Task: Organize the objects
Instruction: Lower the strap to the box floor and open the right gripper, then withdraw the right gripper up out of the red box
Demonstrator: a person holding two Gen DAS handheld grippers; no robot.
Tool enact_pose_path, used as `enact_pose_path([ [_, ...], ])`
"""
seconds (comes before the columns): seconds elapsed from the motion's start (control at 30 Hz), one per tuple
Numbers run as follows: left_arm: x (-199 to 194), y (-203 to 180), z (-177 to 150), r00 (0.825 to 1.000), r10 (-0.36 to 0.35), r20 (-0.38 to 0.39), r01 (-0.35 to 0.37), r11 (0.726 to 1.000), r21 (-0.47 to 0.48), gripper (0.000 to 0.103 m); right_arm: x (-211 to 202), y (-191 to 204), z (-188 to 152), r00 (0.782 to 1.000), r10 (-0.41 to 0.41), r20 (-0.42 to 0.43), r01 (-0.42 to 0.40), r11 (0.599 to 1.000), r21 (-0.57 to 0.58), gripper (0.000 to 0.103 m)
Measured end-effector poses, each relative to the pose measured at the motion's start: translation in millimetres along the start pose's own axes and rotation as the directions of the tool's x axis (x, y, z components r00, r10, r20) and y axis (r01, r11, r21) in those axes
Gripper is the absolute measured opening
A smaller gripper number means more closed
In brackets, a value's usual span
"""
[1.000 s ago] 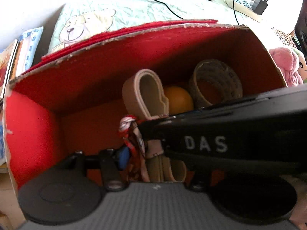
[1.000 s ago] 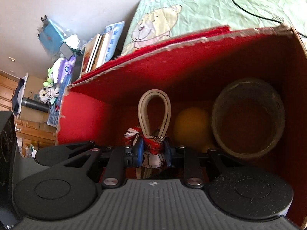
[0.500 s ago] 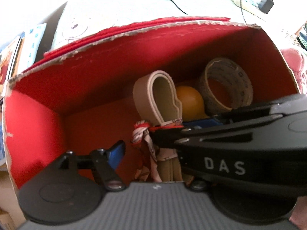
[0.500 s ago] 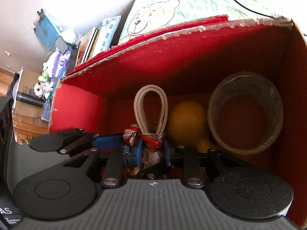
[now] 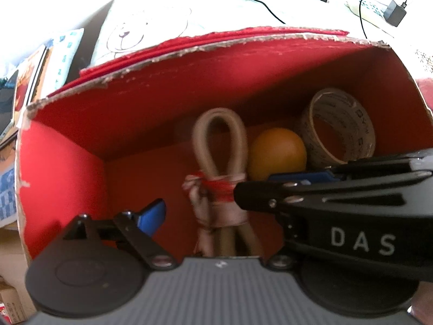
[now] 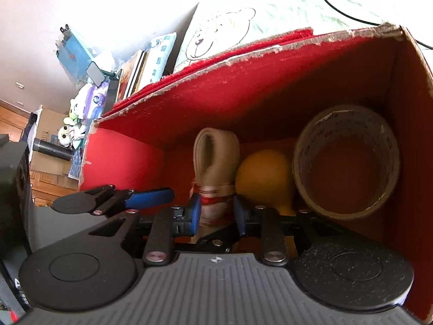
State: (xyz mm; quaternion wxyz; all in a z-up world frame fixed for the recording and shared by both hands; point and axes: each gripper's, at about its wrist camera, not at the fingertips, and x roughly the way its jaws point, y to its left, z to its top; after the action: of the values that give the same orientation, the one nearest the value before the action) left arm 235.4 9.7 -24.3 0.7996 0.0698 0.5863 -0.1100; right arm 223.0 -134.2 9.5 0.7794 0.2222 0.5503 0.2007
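Red cardboard box [image 6: 270, 100], torn along its rim, surrounds both your grippers. Your right gripper [image 6: 217, 211] has its blue fingers [image 6: 195, 212] pressed on either side of one folded beige belt [image 6: 216, 159] tied with a red-patterned scarf [image 5: 216, 189], straight ahead of it and upright inside the box. Your left gripper [image 5: 216, 211] is spread wide, holding nothing; only its left blue finger [image 5: 153, 215] shows, the other side hidden behind your right gripper's black body, which crosses in front. Just right of the belt sits one orange ball [image 6: 263, 173], touching it, and right of that one roll of tape [image 6: 346, 159] leans in the far right corner. Left of the belt the box floor lies bare to the left wall. One black cable [image 5: 270, 2] trails on the bedsheet [image 6: 284, 5] beyond the box.
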Motion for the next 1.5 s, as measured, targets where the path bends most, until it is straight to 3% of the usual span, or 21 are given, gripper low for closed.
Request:
enact_pose_path([
  [0.37,3,-7,5,1.0,0.019,0.002,-0.019,1.0,0.006,0.088,6,3,1,1.0,-0.001,0.003,0.001,1.0,0.003,0.03],
  [0.6,1,-13,8,0.999,0.037,0.019,-0.037,0.999,0.028,0.082,7,4,0,0.999,-0.001,0.036,0.001,1.0,-0.01,0.028],
  [0.97,-2,-19,4,0.995,0.079,0.056,-0.081,0.996,0.024,0.083,0,-2,-4,0.997,-0.015,0.082,0.016,1.0,-0.007,0.025],
  [1.5,-13,-24,0,0.975,0.17,0.14,-0.173,0.985,0.011,0.083,-5,1,-10,0.983,-0.06,0.175,0.065,0.998,-0.025,0.025],
])
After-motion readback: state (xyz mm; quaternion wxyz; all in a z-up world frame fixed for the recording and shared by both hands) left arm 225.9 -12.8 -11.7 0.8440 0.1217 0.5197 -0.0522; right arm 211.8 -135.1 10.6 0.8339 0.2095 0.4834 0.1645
